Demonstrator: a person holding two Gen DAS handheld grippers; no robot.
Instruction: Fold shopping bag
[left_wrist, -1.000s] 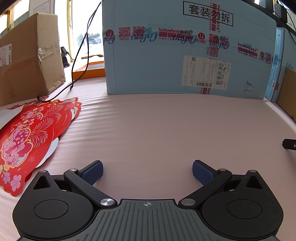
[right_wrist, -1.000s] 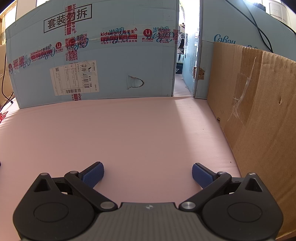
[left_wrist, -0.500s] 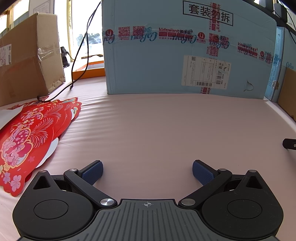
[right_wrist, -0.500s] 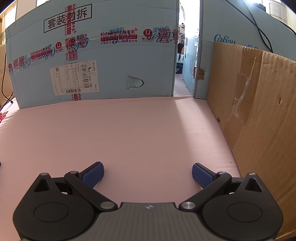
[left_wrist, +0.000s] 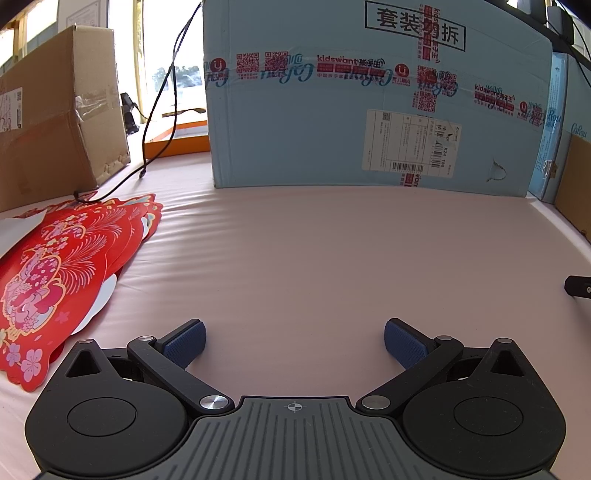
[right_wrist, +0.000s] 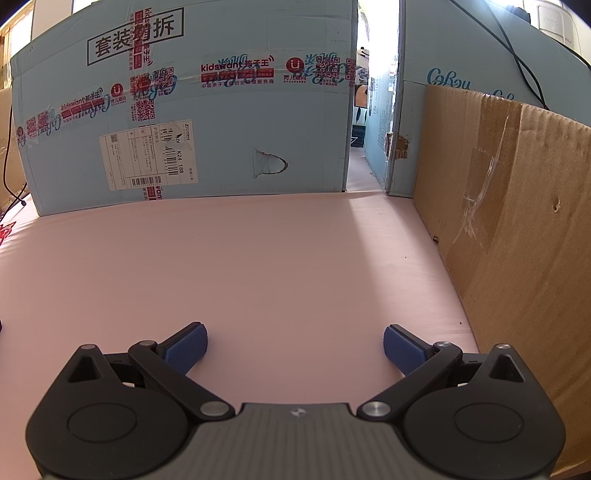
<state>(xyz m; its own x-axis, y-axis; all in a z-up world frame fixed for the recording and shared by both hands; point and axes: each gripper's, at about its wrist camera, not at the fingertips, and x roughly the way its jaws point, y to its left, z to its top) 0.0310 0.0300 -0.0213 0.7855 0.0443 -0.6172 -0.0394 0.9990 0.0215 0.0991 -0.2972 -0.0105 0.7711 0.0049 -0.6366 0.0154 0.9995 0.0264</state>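
A pale pink cloth-covered table (left_wrist: 314, 258) fills both of my views, wrinkled in soft ridges toward its left side. At its far edge stands a big light-blue carton (left_wrist: 369, 96) with red printed tape and a white shipping label (left_wrist: 410, 142) (the barcode faces me). A brown cardboard box (left_wrist: 55, 110) sits at the far left, and another brown cardboard box (right_wrist: 517, 240) walls off the right edge of the table.

The shopping bag (left_wrist: 62, 273) lies flat on the left part of the table, well left of my left gripper (left_wrist: 294, 341). It is bright red with pink flowers and gold fan-like line work, its scalloped edges fanned in layers over a white underside. Its long axis runs from near-left to far-right, the far end pointing toward the blue carton. A black cable (left_wrist: 159, 110) drops to the table just beyond it.

My left gripper's blue pads (left_wrist: 184, 341) are spread wide over bare cloth, holding nothing. My right gripper (right_wrist: 294, 345) is likewise spread wide and empty.
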